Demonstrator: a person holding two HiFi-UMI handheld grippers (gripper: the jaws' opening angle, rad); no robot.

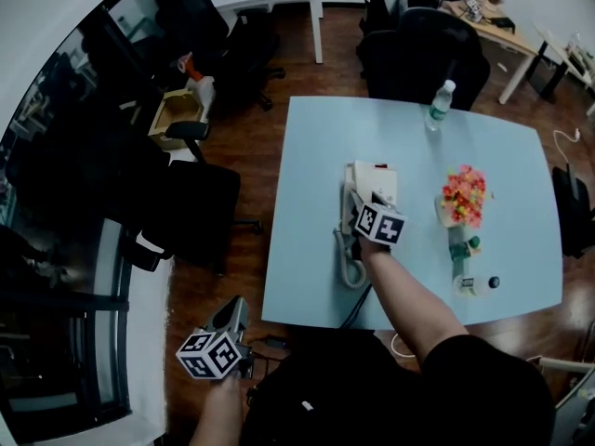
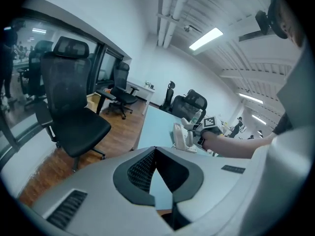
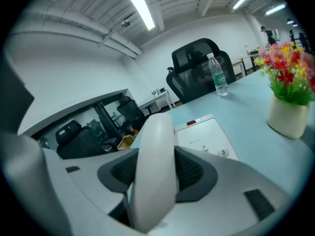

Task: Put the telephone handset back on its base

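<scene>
Blue table: handset clamped in R tongs by base; L tongs apart, empty.

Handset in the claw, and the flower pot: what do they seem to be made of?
The handset looks like smooth, slightly glossy off-white plastic, with soft highlights along its curve. The flower pot is matte cream, probably ceramic or plastic; its even, dull surface leaves that open.
</scene>
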